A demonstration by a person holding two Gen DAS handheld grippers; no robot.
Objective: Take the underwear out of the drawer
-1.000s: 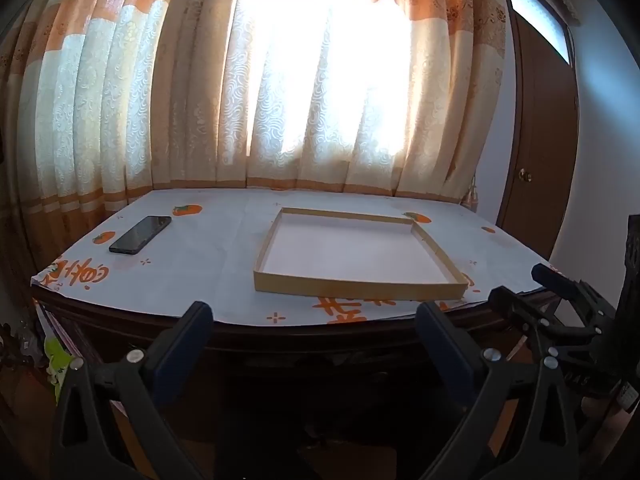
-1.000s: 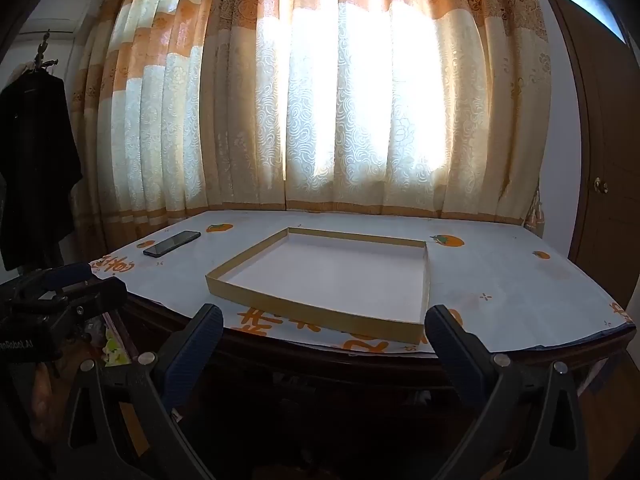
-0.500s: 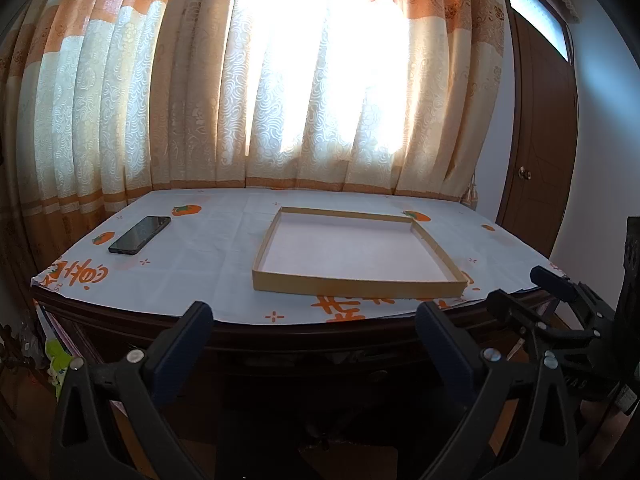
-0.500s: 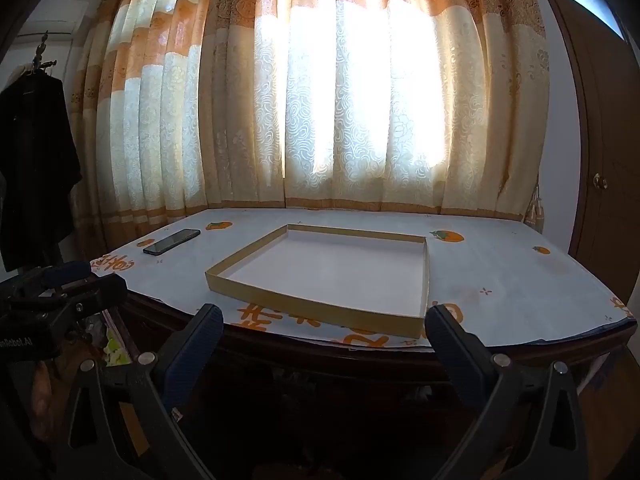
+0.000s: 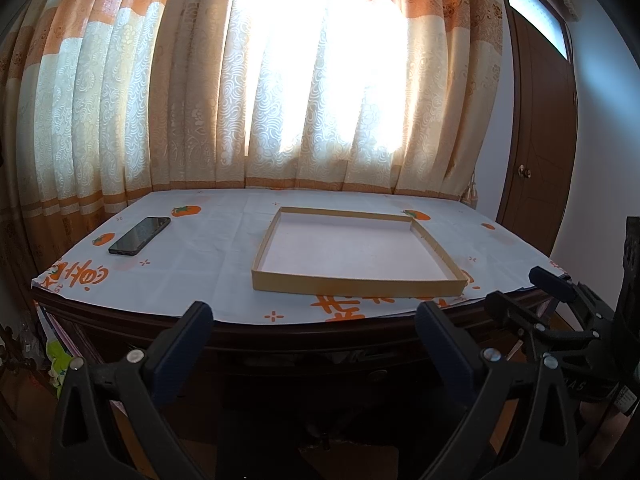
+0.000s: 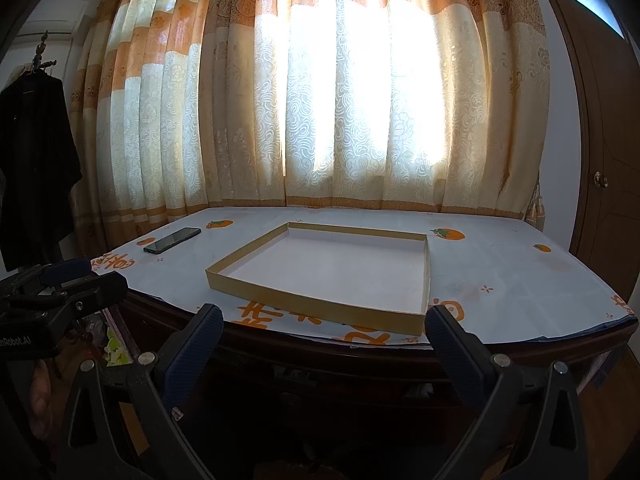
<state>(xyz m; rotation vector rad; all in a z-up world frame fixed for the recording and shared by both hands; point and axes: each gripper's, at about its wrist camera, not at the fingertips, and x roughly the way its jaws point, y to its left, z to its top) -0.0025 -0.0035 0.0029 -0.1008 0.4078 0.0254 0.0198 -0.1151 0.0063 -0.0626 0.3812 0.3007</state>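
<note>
1. My left gripper (image 5: 310,322) hangs in front of the bench's near edge, below the level of the top; its fingers (image 5: 182,340) stand wide apart with nothing between them.
2. My right gripper (image 6: 320,326) is at the same height off the near edge, fingers (image 6: 452,344) just as wide and holding nothing.
3. Each gripper shows in the other's camera: the right one at the far right of the left wrist view, the left one at the far left of the right wrist view, both beside the bench's near corners.
4. The bench (image 5: 360,338) is dark wood, covered by a white cloth (image 5: 208,264) printed with orange fruit and orange characters.
5. A shallow tan tray (image 5: 352,284) sits on the cloth near the middle of the near edge; its white floor is bare.
6. A dark phone (image 5: 139,236) lies flat toward the far left corner, well apart from the tray.
7. The drawer front under the near edge is in deep shadow; I cannot make out a drawer or any underwear in either view.
8. Behind the far edge hang orange-and-cream curtains (image 6: 340,100), backlit; a brown door (image 5: 540,160) stands to the right, and a dark garment (image 6: 36,168) hangs on the left wall.
</note>
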